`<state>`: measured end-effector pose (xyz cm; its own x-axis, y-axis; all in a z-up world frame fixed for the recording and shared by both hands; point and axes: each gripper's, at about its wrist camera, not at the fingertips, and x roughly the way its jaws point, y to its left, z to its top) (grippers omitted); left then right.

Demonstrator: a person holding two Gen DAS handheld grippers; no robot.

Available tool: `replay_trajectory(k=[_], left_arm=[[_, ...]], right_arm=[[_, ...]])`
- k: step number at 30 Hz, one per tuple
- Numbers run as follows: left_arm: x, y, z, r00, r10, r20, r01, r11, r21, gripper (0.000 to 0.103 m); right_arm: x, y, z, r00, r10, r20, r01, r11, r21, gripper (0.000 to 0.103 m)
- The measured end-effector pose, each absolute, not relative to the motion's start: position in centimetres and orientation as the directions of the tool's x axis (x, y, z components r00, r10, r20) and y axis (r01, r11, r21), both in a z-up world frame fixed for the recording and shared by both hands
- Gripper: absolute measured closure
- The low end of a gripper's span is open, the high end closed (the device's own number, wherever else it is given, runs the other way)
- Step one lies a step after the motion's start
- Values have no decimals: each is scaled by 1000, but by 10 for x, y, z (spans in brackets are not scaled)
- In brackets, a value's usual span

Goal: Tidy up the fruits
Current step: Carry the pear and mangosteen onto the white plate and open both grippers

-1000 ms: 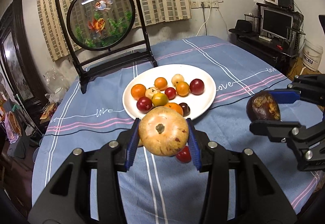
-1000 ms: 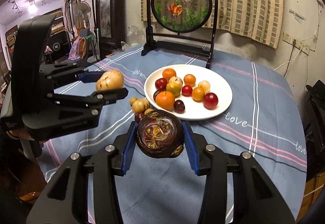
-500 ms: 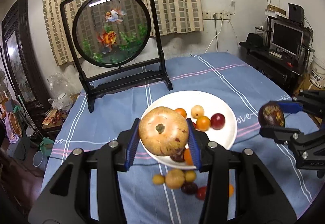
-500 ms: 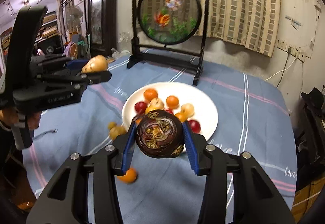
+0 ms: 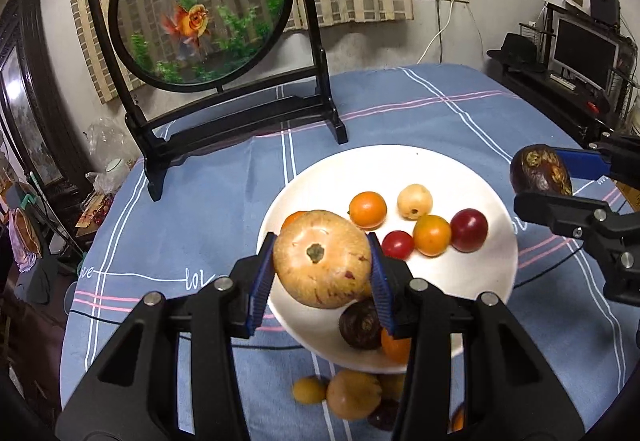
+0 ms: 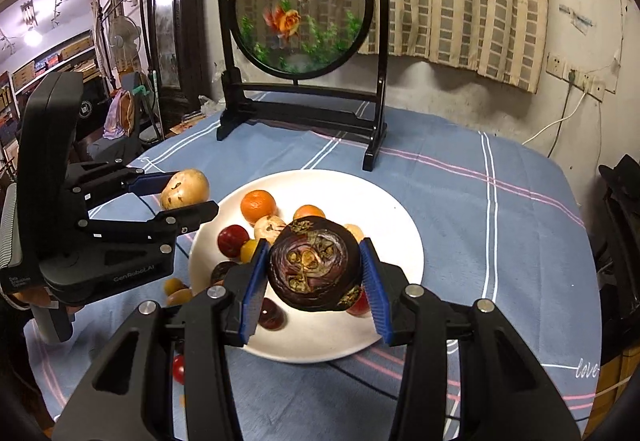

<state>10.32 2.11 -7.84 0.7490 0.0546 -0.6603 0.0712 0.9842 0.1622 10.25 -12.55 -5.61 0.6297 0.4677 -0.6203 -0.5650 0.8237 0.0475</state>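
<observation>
My left gripper (image 5: pixel 322 273) is shut on a large tan fruit (image 5: pixel 322 259) and holds it above the near left part of the white plate (image 5: pixel 400 169). My right gripper (image 6: pixel 314 283) is shut on a large dark purple fruit (image 6: pixel 314 269) above the plate (image 6: pixel 384 213). Each gripper shows in the other's view: the right one with the purple fruit (image 5: pixel 540 171), the left one with the tan fruit (image 6: pixel 185 188). Several small orange, red and yellow fruits (image 5: pixel 430 235) lie on the plate. A few more (image 5: pixel 352 393) lie on the cloth by its near rim.
A black framed round goldfish screen (image 5: pixel 200 5) stands behind the plate on the blue striped tablecloth (image 5: pixel 420 105). The round table's edge (image 6: pixel 592 225) drops off to the right. A monitor and shelf (image 5: pixel 580 49) stand beyond the table.
Both grippers have moved forward over the plate with their fruits still held. The screen and plate look nearer.
</observation>
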Motion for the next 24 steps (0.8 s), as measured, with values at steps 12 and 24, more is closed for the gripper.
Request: replay_trajectory(k=[12, 24], left_arm=[[121, 7, -94, 746, 98, -658, 73, 971, 228, 59], [134, -1, -104, 745, 103, -659, 91, 963, 254, 59]], right_arm=[[126, -114, -66, 617, 460, -639, -554, 830, 63, 58], [157, -99, -75, 611, 448, -653, -543, 837, 66, 58]])
